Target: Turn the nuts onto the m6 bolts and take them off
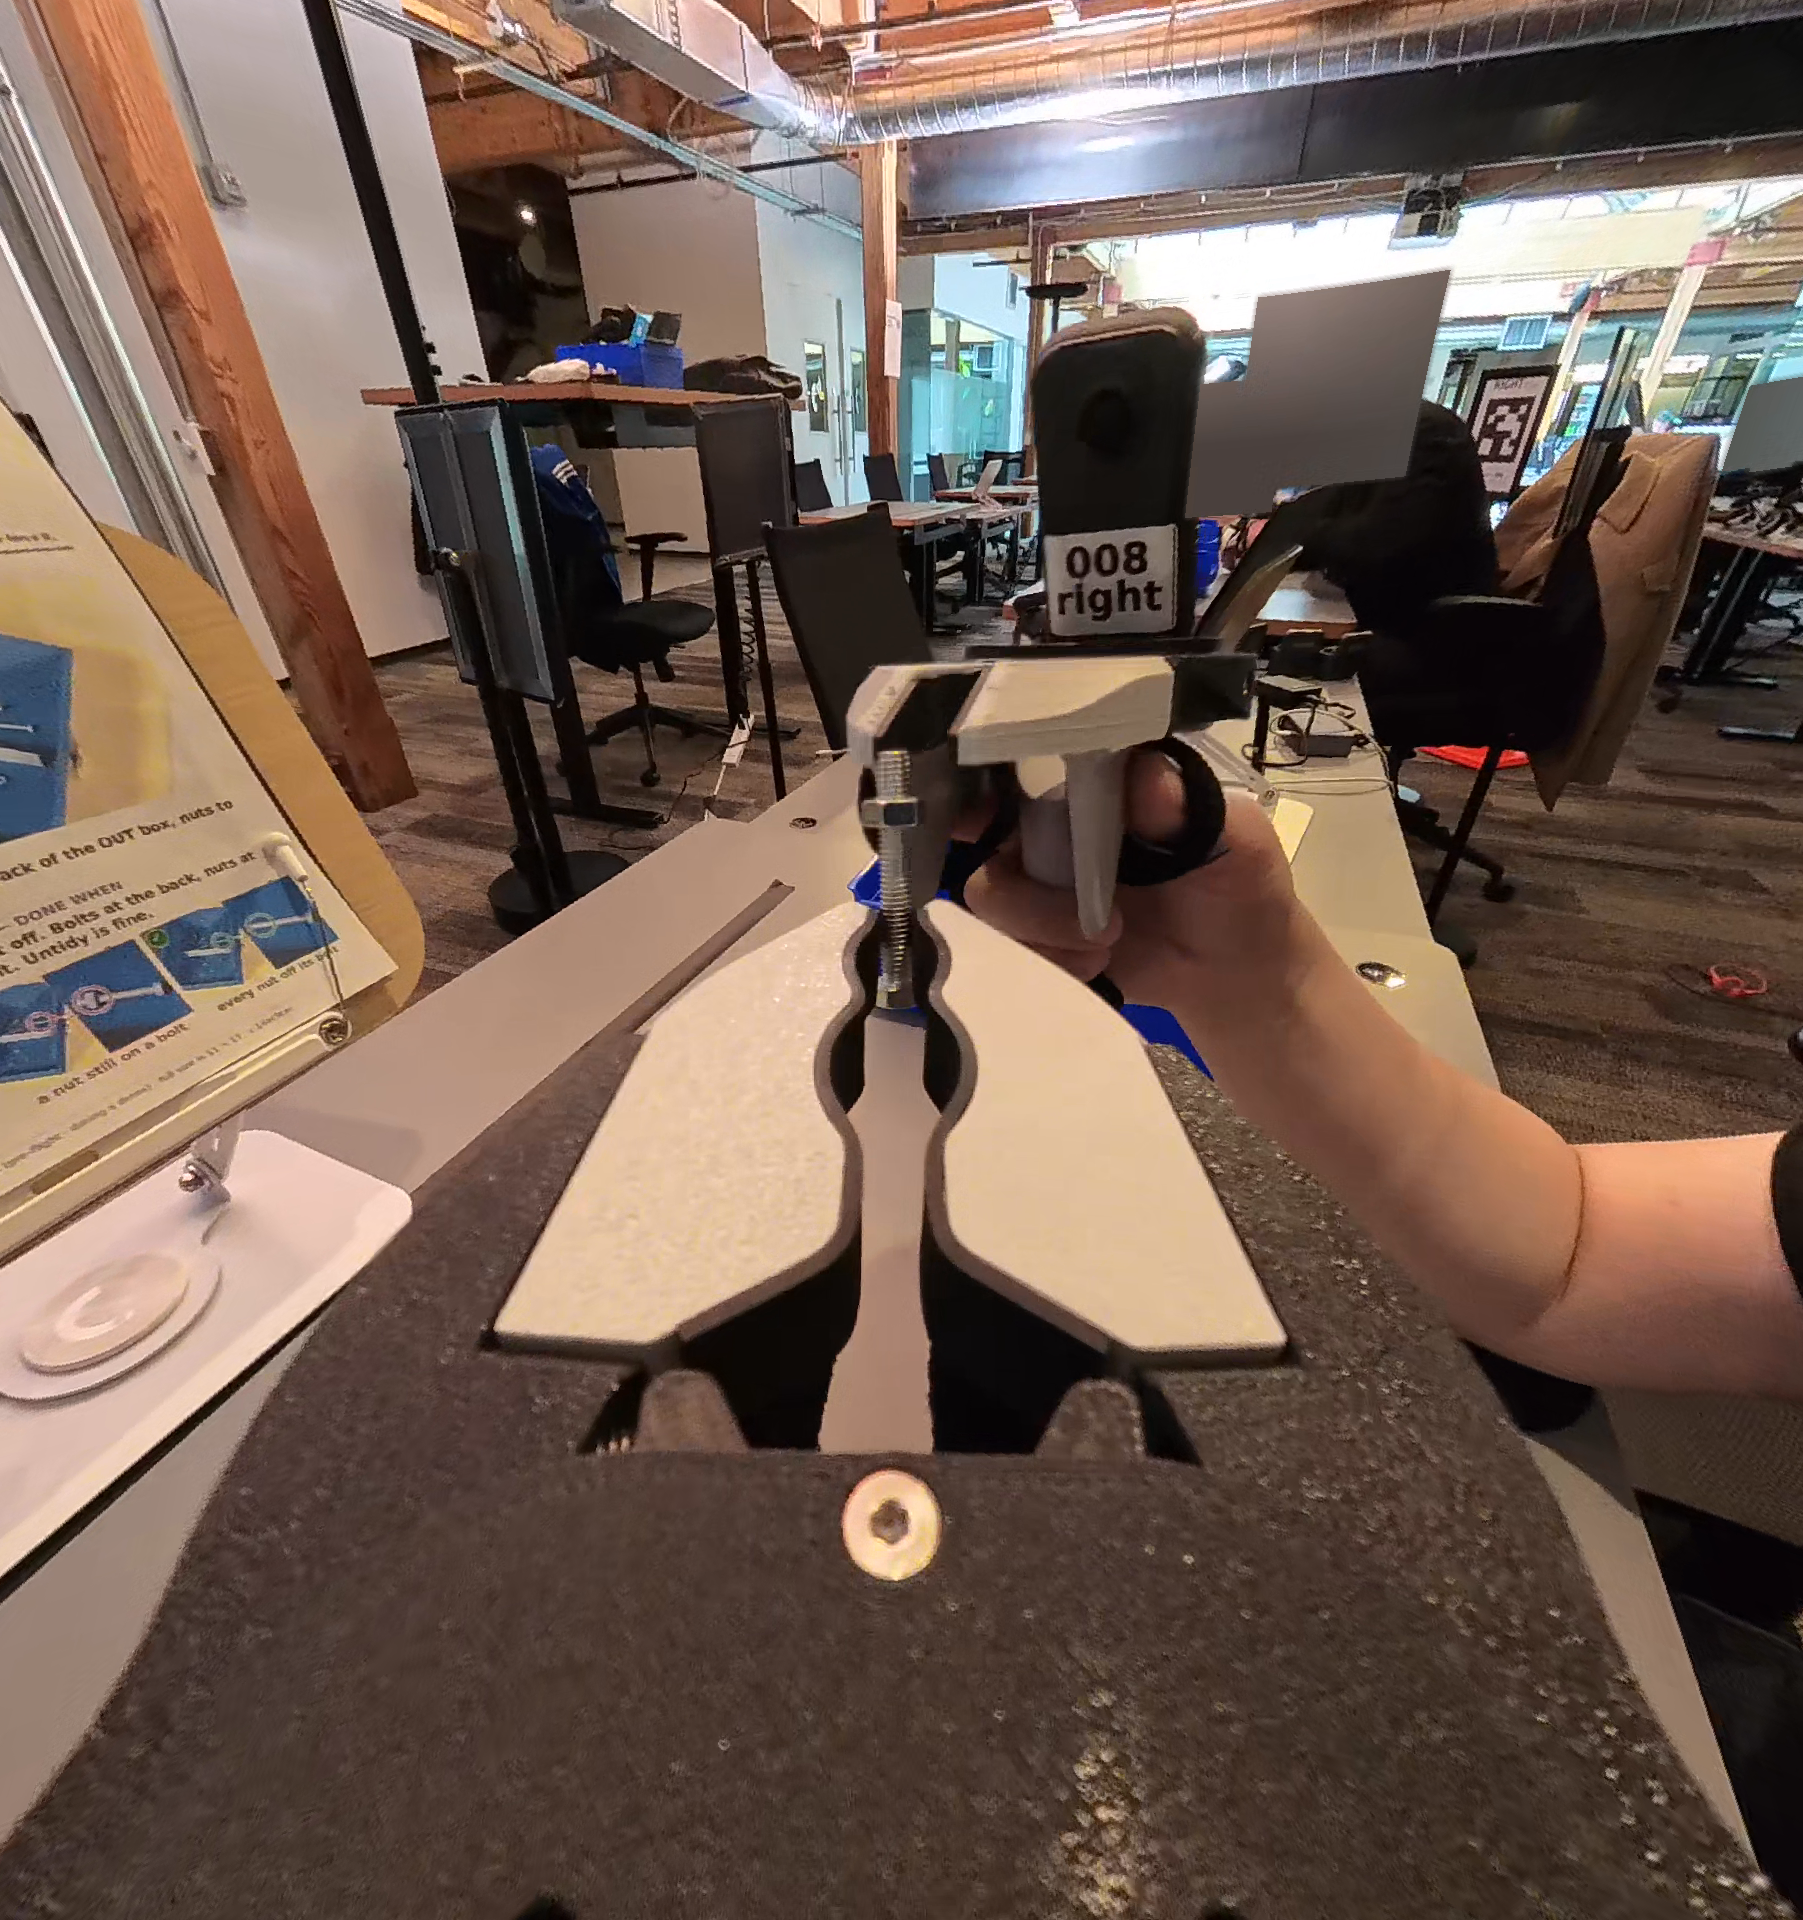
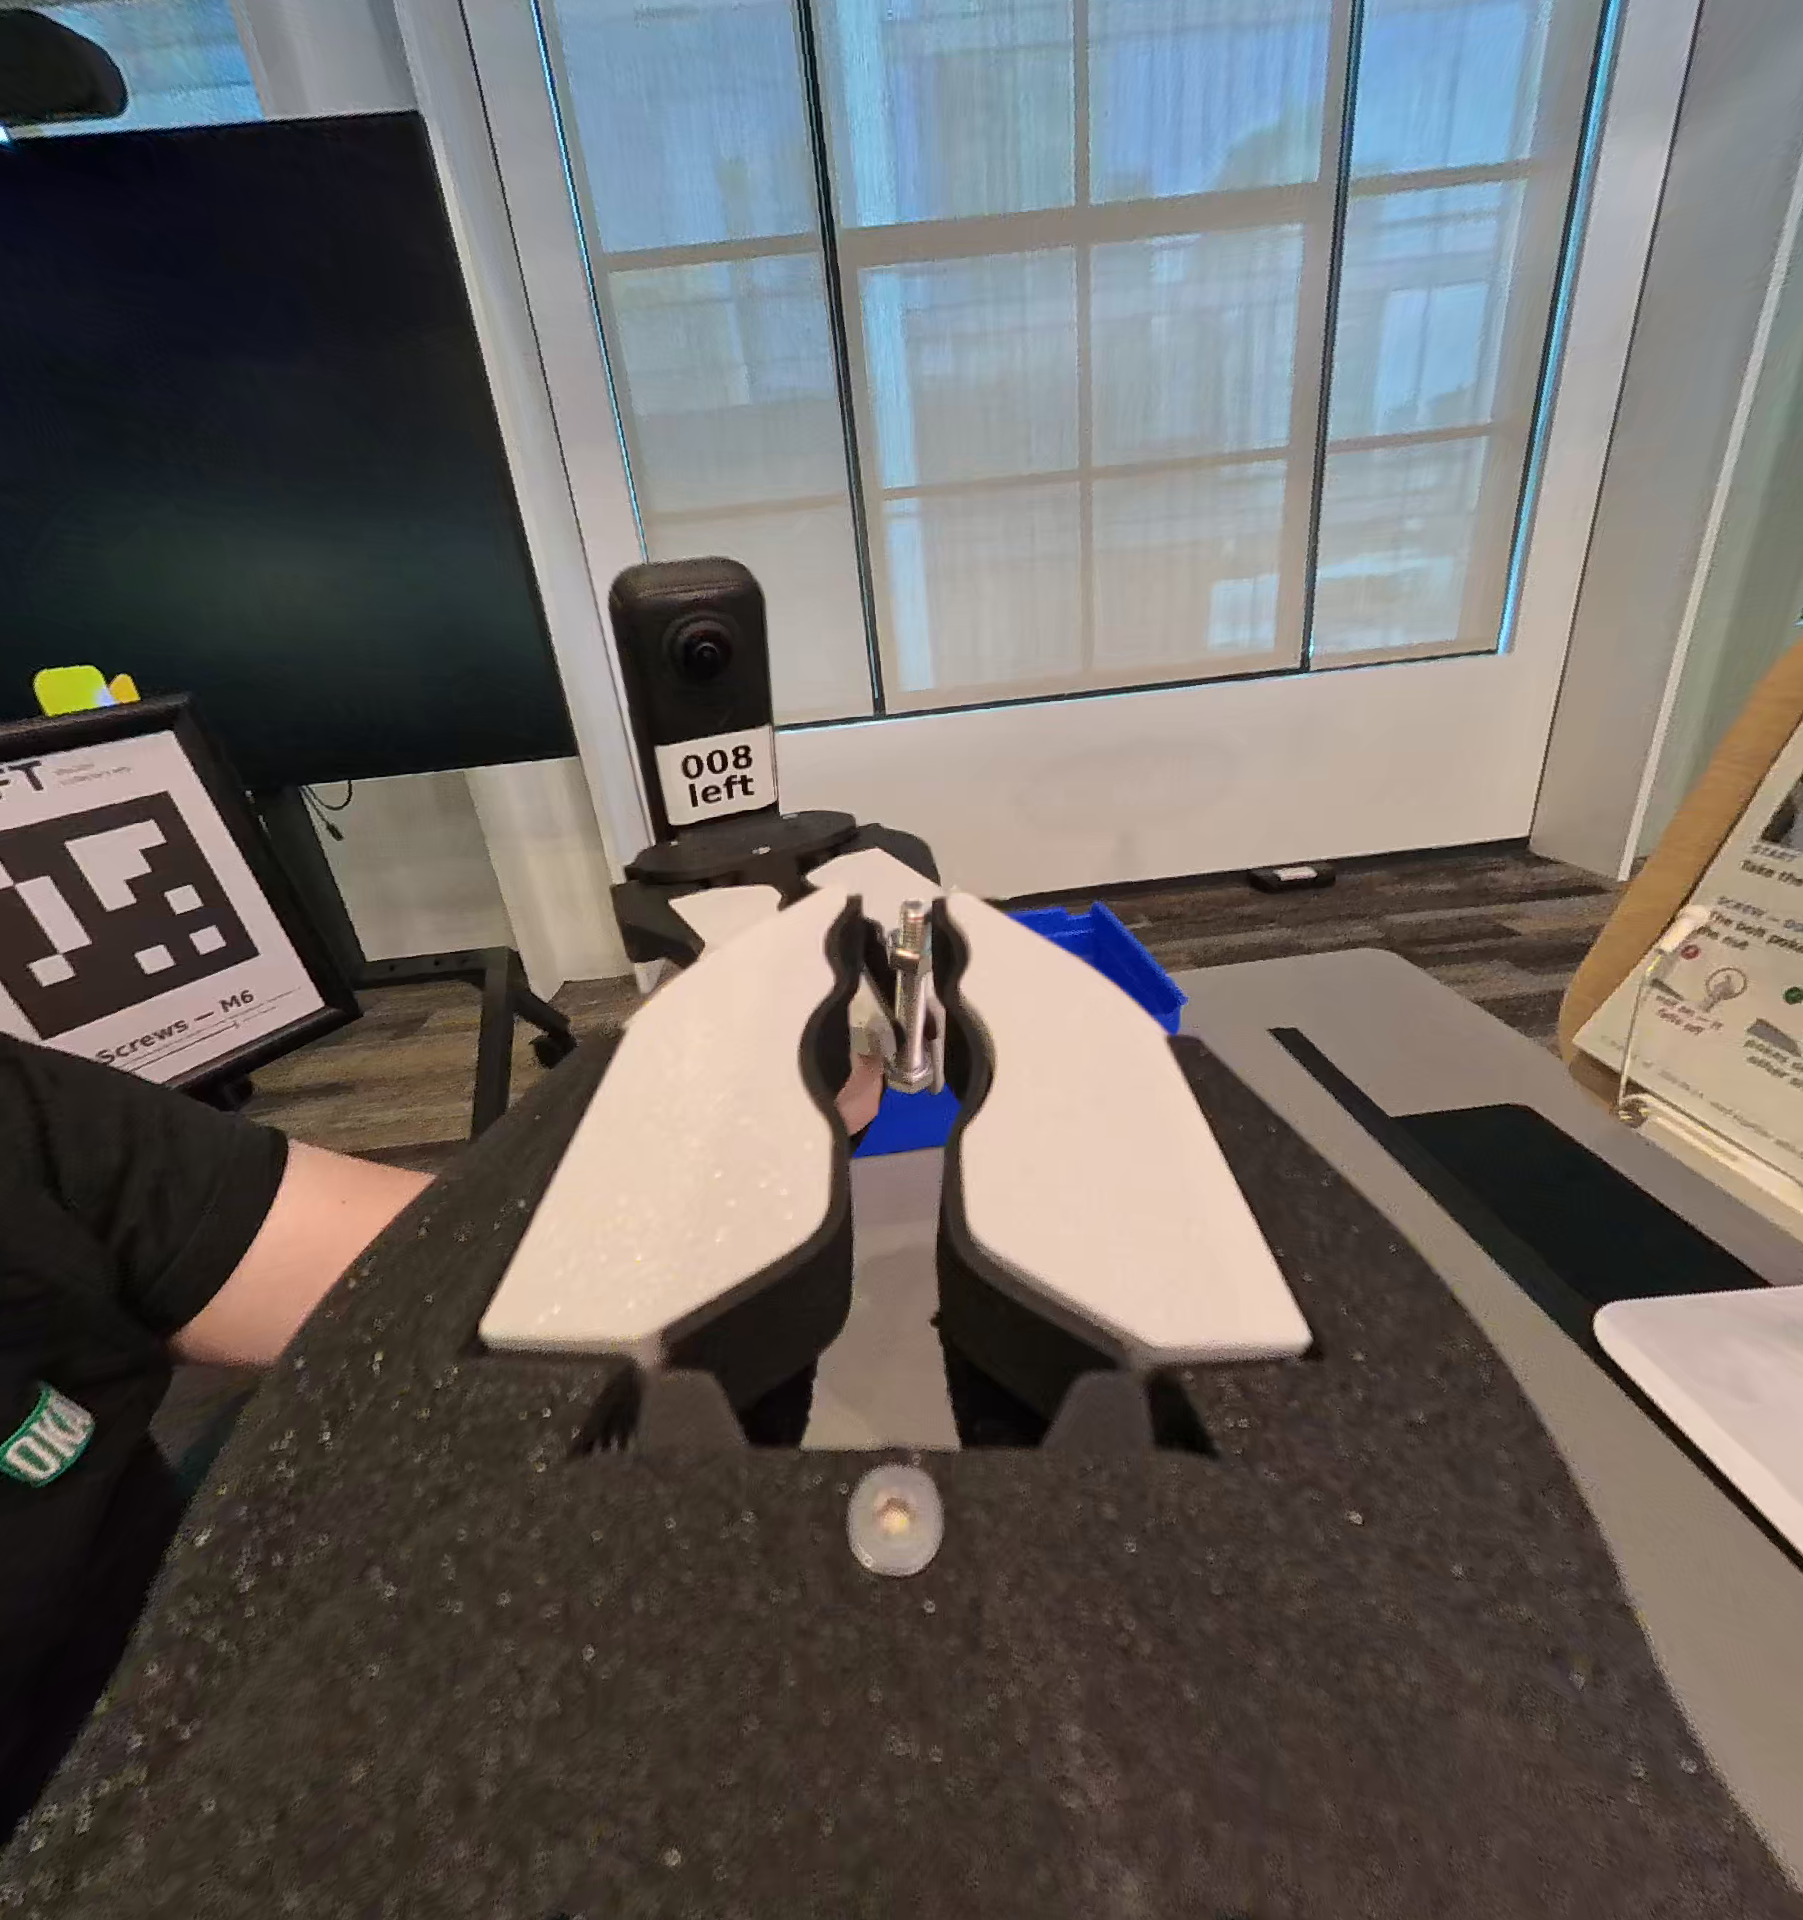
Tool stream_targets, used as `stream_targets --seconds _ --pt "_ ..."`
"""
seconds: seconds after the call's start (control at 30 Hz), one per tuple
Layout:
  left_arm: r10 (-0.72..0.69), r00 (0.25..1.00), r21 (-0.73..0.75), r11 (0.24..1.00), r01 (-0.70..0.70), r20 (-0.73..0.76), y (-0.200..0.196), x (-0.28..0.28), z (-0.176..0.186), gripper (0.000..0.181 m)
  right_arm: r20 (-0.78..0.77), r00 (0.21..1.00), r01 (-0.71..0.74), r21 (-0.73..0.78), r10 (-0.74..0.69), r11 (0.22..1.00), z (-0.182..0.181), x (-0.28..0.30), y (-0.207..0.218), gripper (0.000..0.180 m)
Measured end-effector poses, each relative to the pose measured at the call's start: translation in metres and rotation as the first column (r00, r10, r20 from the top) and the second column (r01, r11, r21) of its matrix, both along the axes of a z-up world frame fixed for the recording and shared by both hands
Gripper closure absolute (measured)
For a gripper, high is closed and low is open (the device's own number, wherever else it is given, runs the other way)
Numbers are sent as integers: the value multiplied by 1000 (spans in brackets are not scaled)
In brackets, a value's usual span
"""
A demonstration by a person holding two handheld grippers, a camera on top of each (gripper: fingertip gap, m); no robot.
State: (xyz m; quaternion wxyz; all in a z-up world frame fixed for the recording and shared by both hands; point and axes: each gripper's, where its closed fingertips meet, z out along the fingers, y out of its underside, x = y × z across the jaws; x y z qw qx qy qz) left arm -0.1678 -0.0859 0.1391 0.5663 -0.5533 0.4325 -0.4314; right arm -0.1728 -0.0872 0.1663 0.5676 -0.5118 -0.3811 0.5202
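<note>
- Grey table (image 1: 585, 966) with a dark slot (image 1: 715, 940) running along its top.
- Blue bin (image 2: 1105, 961) sits at its far edge.
- White stand base (image 1: 159, 1340) rests on it, bearing a tilted instruction board (image 1: 97, 935).
- Black mat (image 2: 1562, 1195) lies flat near the board.

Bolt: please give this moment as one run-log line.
left tongs: shut on bolt; right tongs: shut on nut; nut: on thread; bolt: upright

Instruction sheet (image 1: 97, 831), dark monitor (image 2: 211, 436), window (image 2: 1084, 364)
</note>
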Motion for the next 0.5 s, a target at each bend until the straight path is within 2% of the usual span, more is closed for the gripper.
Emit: stream_targets --seconds 0.07,0.1,0.33,0.4,0.5 --pt "0 1000 4 1000 0 -3 -1 1 0 176 19 1000 -7 -2 7 1000 -4 -4 0 169" --pt "1 1000 7 1000 -1 -8 -2 1 0 176 18 1000 5 9 -6 1000 -3 -4 1 174" --pt "19 1000 18 1000 -19 -13 -4 2 -2 175 39 999 15 17 -16 1000 -6 -2 2 175" --pt "53 998 30 998 -52 -18 -1 -2 -1 163 36 999 36 30 -37 999 -4 -1 3 175" --pt "47 997 26 999 -46 -54 -3 -7 -3 157 21 999 35 26 -35 999 -1 2 1 175"
